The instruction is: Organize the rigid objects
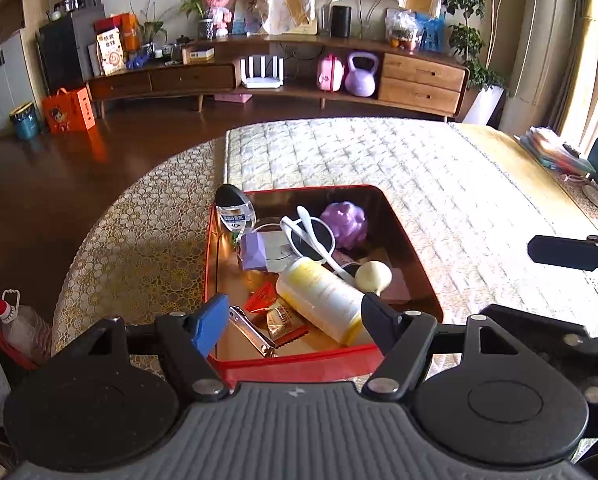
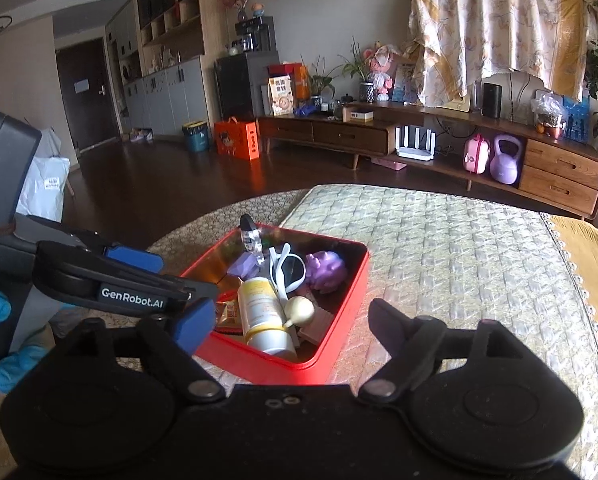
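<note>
A red tray (image 1: 299, 364) (image 2: 339, 320) sits on the cloth-covered table and holds several objects: a white-yellow bottle (image 1: 319, 300) (image 2: 261, 312), white sunglasses (image 1: 311, 240) (image 2: 289, 270), a purple toy (image 1: 345, 222) (image 2: 325, 268), a purple box (image 1: 253, 252), a clear black-capped bottle (image 1: 235, 210), nail clippers (image 1: 251, 330), snack packets (image 1: 285, 322) and a cream bulb (image 1: 373, 276). My left gripper (image 1: 293, 316) is open and empty, hovering above the tray's near edge. My right gripper (image 2: 287, 324) is open and empty, just right of the left one, over the tray's near corner.
The round table has a gold lace cloth (image 1: 139, 240) and a quilted mat (image 1: 419, 184). A TV cabinet (image 1: 299, 76) stands at the far wall. An oil bottle (image 1: 19, 324) stands on the floor at left. Items lie at the table's right edge (image 1: 559, 152).
</note>
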A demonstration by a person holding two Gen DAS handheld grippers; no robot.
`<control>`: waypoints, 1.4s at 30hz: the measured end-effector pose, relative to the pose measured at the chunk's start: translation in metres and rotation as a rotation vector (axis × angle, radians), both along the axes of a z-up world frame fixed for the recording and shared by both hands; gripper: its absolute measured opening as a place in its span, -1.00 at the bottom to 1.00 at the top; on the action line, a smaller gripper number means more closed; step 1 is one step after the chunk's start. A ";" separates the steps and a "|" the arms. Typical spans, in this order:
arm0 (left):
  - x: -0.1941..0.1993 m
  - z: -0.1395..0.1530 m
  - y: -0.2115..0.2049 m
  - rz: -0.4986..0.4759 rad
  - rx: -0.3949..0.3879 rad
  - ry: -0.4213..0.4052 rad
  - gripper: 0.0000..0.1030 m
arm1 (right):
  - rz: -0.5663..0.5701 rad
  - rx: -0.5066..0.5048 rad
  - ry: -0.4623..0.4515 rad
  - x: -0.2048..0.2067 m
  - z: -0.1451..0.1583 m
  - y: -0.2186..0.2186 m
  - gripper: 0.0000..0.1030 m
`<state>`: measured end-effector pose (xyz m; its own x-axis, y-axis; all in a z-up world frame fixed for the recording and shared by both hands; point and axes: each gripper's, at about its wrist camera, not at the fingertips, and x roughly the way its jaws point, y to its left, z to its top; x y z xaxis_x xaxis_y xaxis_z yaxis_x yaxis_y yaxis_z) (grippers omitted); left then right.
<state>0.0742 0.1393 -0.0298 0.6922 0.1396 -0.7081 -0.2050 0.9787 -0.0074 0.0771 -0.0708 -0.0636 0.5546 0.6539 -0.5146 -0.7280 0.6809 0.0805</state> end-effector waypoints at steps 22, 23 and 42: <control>-0.049 0.018 -0.042 -0.026 -0.020 -0.097 0.96 | -0.097 0.171 -0.039 -0.034 0.016 -0.065 0.99; -0.050 0.019 -0.044 -0.027 -0.018 -0.096 0.96 | -0.099 0.172 -0.041 -0.035 0.016 -0.066 0.99; -0.059 0.012 -0.064 -0.021 0.011 -0.081 0.97 | -0.125 0.172 -0.006 -0.036 0.004 -0.075 0.99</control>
